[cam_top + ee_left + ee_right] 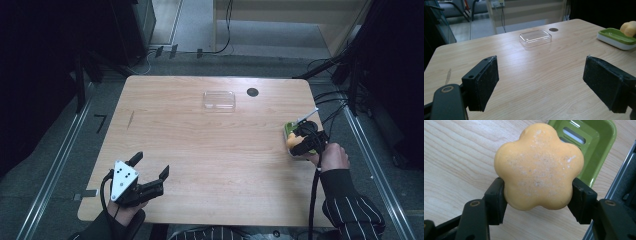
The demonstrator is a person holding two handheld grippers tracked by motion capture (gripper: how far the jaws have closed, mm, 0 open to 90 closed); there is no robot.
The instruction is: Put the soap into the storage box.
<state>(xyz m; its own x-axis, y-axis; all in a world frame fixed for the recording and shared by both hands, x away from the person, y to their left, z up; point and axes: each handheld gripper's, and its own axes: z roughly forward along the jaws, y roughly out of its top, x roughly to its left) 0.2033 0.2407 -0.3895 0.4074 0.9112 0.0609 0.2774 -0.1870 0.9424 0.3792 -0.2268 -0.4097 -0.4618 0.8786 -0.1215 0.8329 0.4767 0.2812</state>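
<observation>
Now right claw (537,197) clamps flower-shaped soap (539,167) over green dish (599,145).

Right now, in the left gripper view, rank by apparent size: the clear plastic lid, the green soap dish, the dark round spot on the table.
1. Clear plastic lid; the green soap dish, cut off by the frame edge, may match it.
2. Dark round spot, plainly smallest.

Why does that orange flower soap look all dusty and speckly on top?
The flower soap, clamped in the right gripper above the green dish, has pale, grainy patches across its face, like dried residue. Nothing else looks odd.
</observation>
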